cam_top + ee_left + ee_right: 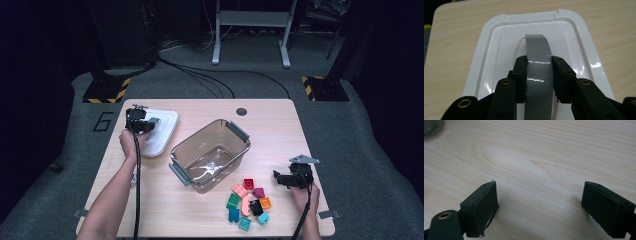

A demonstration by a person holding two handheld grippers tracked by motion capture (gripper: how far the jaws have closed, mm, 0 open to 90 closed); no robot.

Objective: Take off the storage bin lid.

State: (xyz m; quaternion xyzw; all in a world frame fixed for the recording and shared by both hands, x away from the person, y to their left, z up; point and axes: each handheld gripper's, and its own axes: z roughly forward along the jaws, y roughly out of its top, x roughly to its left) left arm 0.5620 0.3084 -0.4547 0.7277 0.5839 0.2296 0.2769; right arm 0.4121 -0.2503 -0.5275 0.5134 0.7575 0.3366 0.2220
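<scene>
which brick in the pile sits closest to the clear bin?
The red brick. It is at the top of the pile, just off the clear bin near its front corner; the pink, magenta, green, orange, black and teal ones lie farther toward the table edge.

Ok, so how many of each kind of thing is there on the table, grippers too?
Toy blocks: 10
Clear bin: 1
White lid: 1
Grippers: 2 (left gripper, right gripper)
Total: 14
</scene>
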